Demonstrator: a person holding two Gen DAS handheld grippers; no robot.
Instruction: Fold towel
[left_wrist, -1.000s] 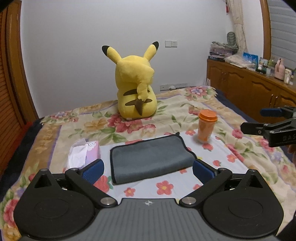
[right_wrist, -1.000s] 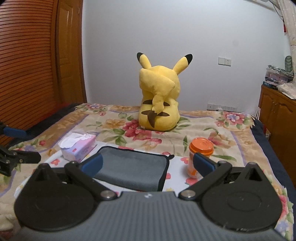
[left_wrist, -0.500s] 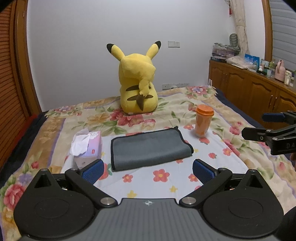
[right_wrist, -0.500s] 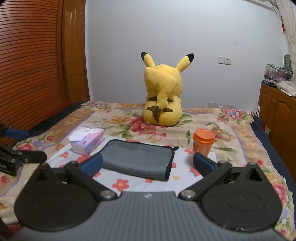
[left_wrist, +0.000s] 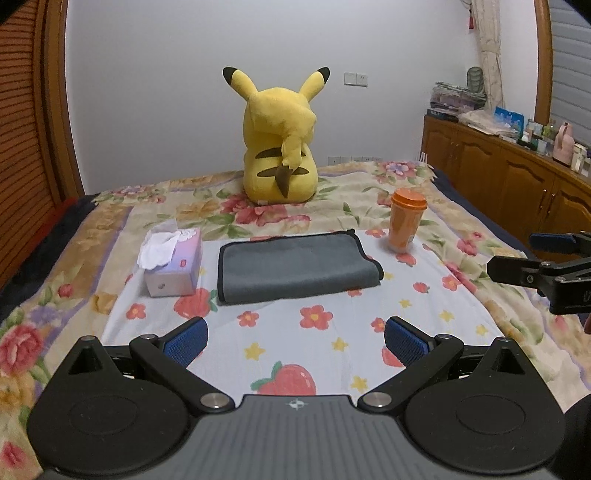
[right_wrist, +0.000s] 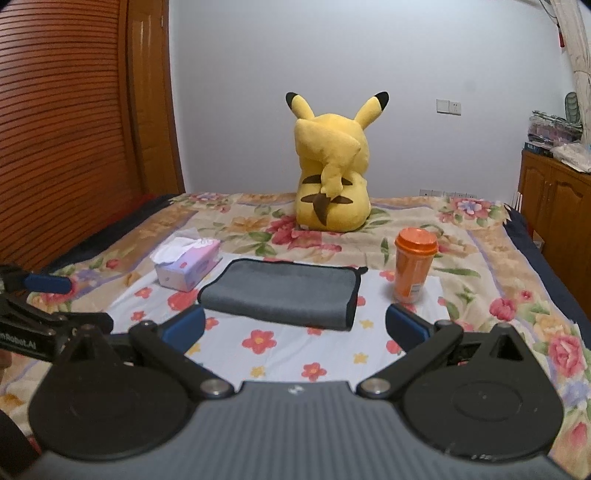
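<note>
A grey towel with black edging (left_wrist: 295, 266) lies folded flat on the flowered sheet on the bed; it also shows in the right wrist view (right_wrist: 282, 291). My left gripper (left_wrist: 295, 340) is open and empty, held above the sheet in front of the towel, apart from it. My right gripper (right_wrist: 294, 328) is open and empty, also in front of the towel. The right gripper shows at the right edge of the left wrist view (left_wrist: 532, 254), and the left gripper at the left edge of the right wrist view (right_wrist: 55, 299).
A tissue box (left_wrist: 171, 264) sits left of the towel and an orange lidded cup (left_wrist: 406, 221) right of it. A yellow plush toy (left_wrist: 280, 147) sits behind. Wooden cabinets (left_wrist: 517, 177) stand right of the bed, a wooden door (right_wrist: 74, 129) on the left.
Both grippers have pulled back and risen away from the towel; it now looks smaller and farther off. Both stay open. The towel has not moved.
</note>
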